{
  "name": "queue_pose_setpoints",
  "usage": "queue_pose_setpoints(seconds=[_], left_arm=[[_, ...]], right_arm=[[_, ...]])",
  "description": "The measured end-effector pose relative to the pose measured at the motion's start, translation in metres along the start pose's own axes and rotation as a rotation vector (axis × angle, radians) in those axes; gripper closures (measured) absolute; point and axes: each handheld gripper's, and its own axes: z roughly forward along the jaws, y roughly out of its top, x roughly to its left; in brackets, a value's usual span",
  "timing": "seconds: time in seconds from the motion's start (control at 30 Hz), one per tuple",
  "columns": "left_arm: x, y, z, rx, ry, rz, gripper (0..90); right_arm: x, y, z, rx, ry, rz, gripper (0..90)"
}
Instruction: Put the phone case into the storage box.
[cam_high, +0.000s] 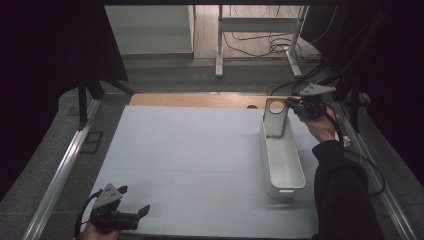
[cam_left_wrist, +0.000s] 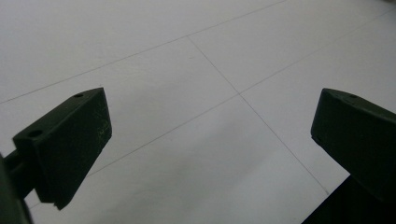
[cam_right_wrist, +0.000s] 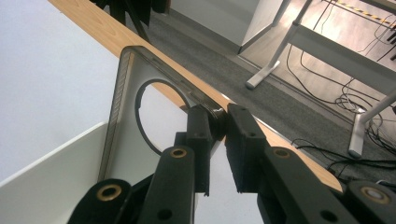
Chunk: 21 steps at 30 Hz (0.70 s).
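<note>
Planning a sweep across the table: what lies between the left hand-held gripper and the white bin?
Nothing: in the high view, bare white table runs from the open left hand-held gripper to the white bin.

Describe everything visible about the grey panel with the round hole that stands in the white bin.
The grey panel is a flat, thin plate, seemingly plastic, with rounded top corners and a large round hole near its top. It stands nearly upright at the far end of the long white bin, its lower part inside the bin and its top rising well above the rim. The right gripper is shut on its top edge beside the hole. Behind it runs the table's wooden edge.
</note>
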Motion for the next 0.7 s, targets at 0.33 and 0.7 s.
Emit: queue_pose_setpoints(seconds=[0.33, 0.7], left_arm=[[-0.0001, 0.0001, 0.0001, 0.002, 0.000, 0.000, 0.0], [-0.0001, 0.0001, 0.0003, 0.004, 0.000, 0.000, 0.0]], right_arm=[[0.0000, -0.0020, 0.0013, -0.004, -0.003, 0.004, 78.3], [0.0004, -0.0019, 0.0028, -0.003, -0.019, 0.013, 75.0]])
